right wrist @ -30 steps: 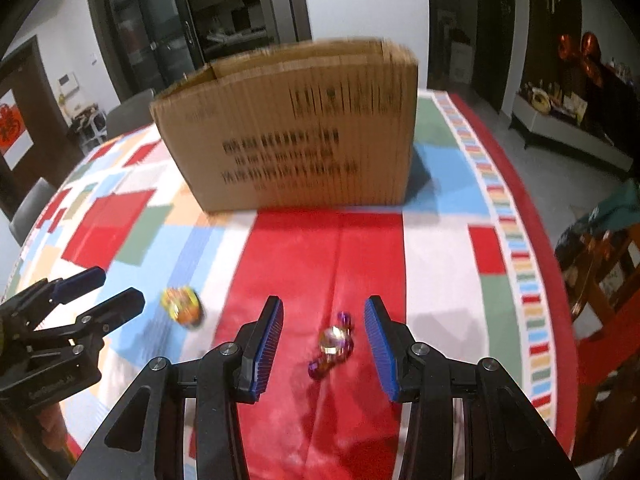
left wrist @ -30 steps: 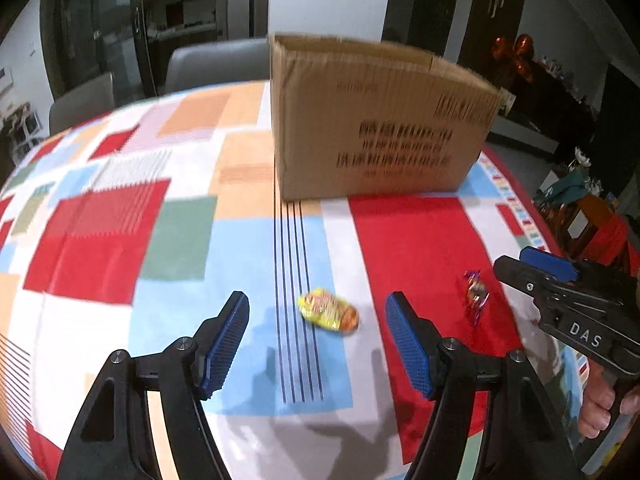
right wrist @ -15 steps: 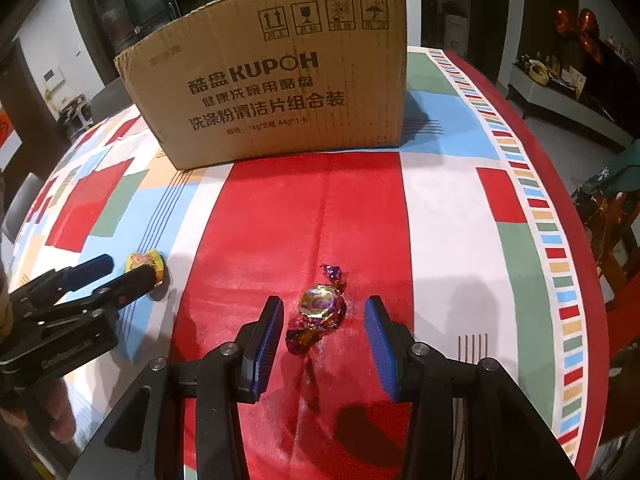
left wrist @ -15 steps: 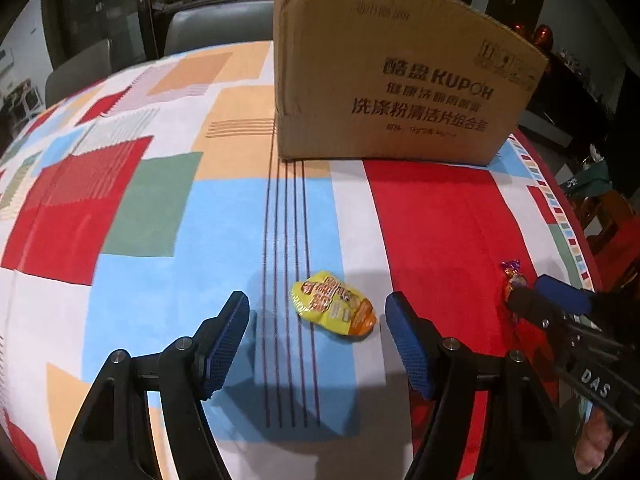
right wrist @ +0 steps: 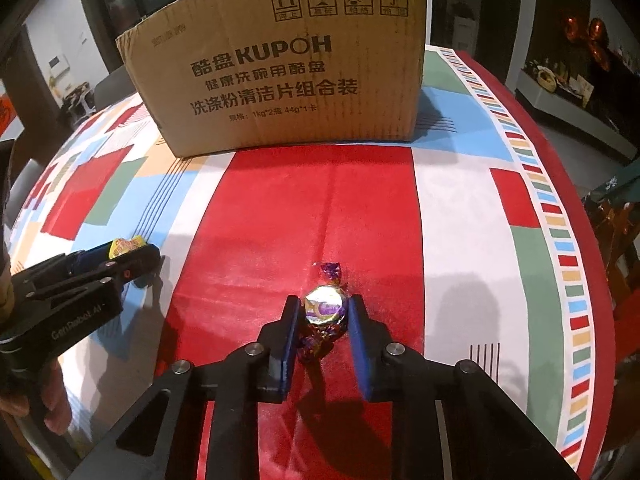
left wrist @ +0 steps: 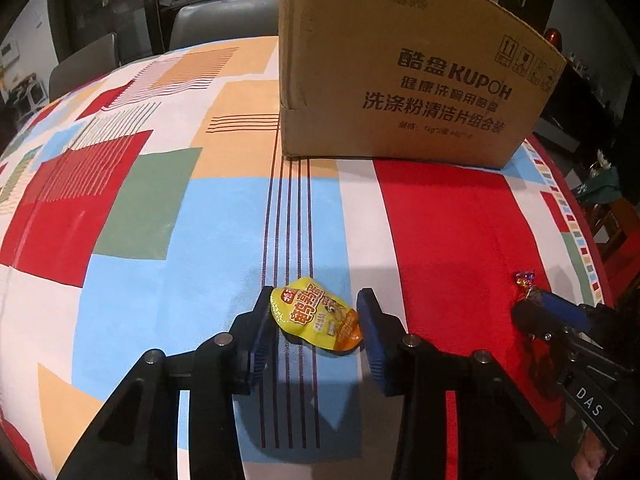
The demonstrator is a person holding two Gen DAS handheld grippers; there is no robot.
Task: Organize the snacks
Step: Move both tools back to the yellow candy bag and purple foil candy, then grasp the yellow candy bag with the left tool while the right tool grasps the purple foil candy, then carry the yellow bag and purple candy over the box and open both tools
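Patchwork cloth in red, blue, green and orange covers the tabletop (left wrist: 120,184), and a Kupoh cardboard box (left wrist: 400,80) stands at twelve o'clock, toward the far edge. At nine o'clock the left gripper (left wrist: 316,320) has its jaws closed in on a yellow snack packet (left wrist: 316,318) lying on the blue patch, both pads touching it. At three o'clock the right gripper (right wrist: 322,312) clamps a foil-wrapped candy (right wrist: 324,306) resting on the red stripe.

Two snacks (left wrist: 315,317) (right wrist: 324,306), one box (left wrist: 404,80).
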